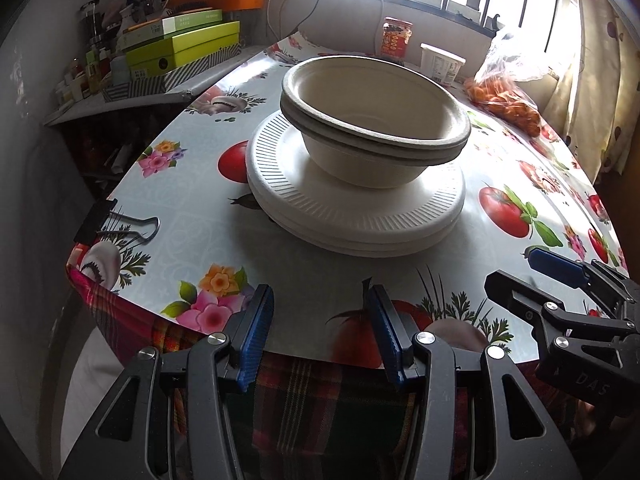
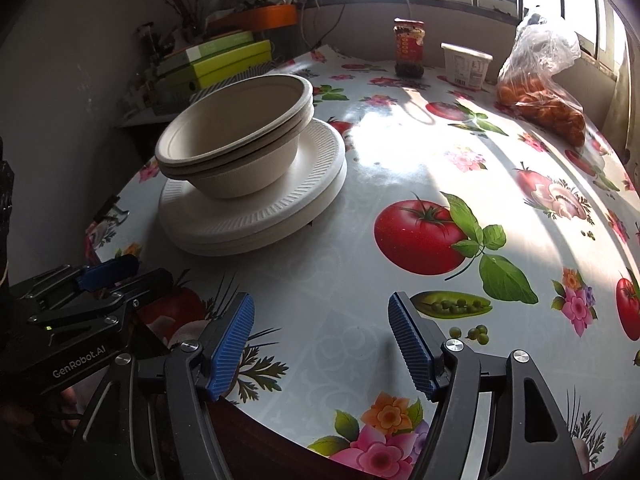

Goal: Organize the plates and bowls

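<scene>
two nested paper bowls (image 1: 374, 120) sit on stacked foam plates (image 1: 352, 204), ahead of both tongs.
the left gripper (image 1: 320, 328) and right gripper (image 2: 322, 344) are released and empty at the table's (image 2: 400, 184) near edge; sorting looks done, so next only a withdrawal.

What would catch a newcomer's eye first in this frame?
The stack in the table's middle: two nested beige bowls sitting on white ribbed plates. Next, the glossy tablecloth printed with tomatoes and flowers, sunlit from the barred window behind. Both blue-padded grippers, left gripper and right gripper, hang open and empty over the near edge.
</scene>
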The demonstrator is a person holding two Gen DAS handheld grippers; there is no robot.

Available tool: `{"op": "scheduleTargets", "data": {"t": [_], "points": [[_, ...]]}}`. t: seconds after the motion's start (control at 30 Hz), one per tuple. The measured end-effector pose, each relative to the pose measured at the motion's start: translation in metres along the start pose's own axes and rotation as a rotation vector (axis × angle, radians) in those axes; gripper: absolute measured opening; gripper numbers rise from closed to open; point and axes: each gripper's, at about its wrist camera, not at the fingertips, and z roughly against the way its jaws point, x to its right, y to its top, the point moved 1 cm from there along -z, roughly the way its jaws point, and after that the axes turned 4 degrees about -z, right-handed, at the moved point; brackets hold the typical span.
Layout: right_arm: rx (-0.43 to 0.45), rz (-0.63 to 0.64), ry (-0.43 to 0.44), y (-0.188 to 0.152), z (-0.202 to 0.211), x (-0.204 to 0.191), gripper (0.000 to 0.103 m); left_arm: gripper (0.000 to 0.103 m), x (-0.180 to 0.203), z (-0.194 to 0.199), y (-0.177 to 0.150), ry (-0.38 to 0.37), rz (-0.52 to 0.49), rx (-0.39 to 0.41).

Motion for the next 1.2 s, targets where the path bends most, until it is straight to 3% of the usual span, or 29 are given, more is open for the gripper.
{"op": "scheduleTargets", "data": {"t": [0.27, 0.47, 1.2], "points": [[0.008, -0.018, -0.019, -0.003, -0.004, 0.005, 0.076, 0.051, 0.005, -0.003, -0.002, 0.038, -0.029, 0.016], [0.022, -0.014, -0.067, -0.007, -0.004, 0.007, 0.084, 0.058, 0.007, -0.005, -0.002, 0.048, -0.036, 0.026], [0.024, -0.007, -0.115, -0.008, -0.005, 0.007, 0.086, 0.063, 0.008, -0.006, -0.002, 0.049, -0.027, 0.039]]}}
